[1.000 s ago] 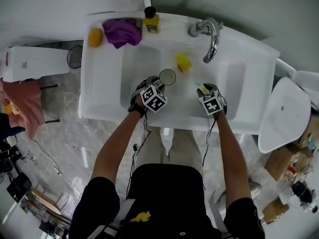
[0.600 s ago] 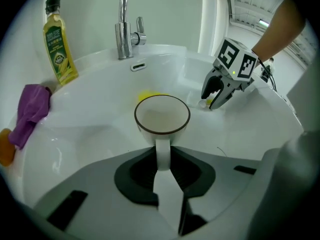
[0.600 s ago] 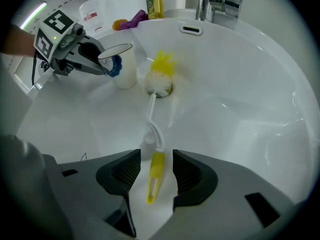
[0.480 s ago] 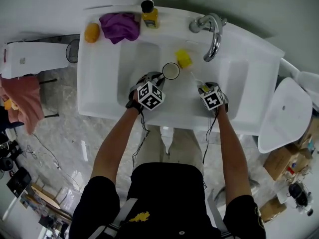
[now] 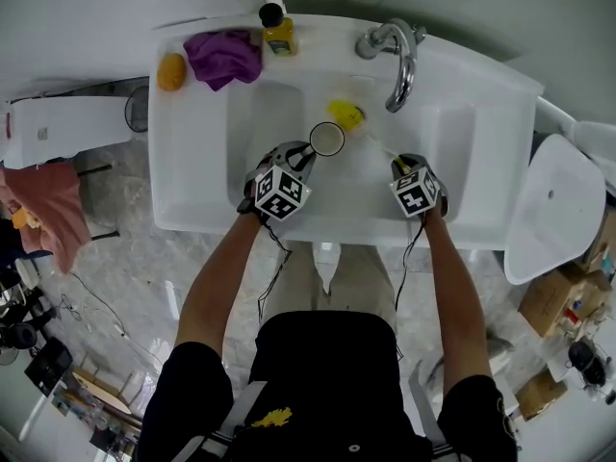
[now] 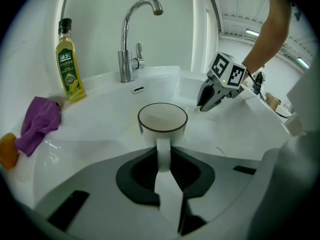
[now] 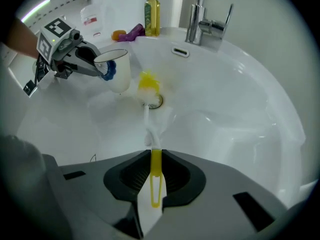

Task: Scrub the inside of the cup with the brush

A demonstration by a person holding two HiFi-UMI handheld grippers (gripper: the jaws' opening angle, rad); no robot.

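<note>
A white cup [image 5: 326,140] with a dark rim sits upright over the sink basin [image 5: 279,200]. Its handle lies between the closing jaws of my left gripper [image 5: 306,157], which grip it. In the left gripper view the cup [image 6: 162,119] faces me with its handle pinched in my left gripper [image 6: 161,156]. My right gripper [image 5: 399,169] is closing on the thin handle of a brush, and its yellow head [image 5: 345,115] lies just beyond the cup. In the right gripper view the brush [image 7: 148,86] reaches toward the drain from my right gripper [image 7: 152,156], with the cup [image 7: 119,71] to its left.
A chrome faucet [image 5: 399,61] arches over the back of the basin. On the back rim stand a yellow oil bottle [image 5: 277,29], a purple cloth [image 5: 223,56] and an orange [image 5: 170,70]. The drain [image 7: 156,101] lies under the brush head.
Both grippers stay at the front of the basin. The cup and the yellow brush head have come slightly closer together, and the view itself has drifted.
</note>
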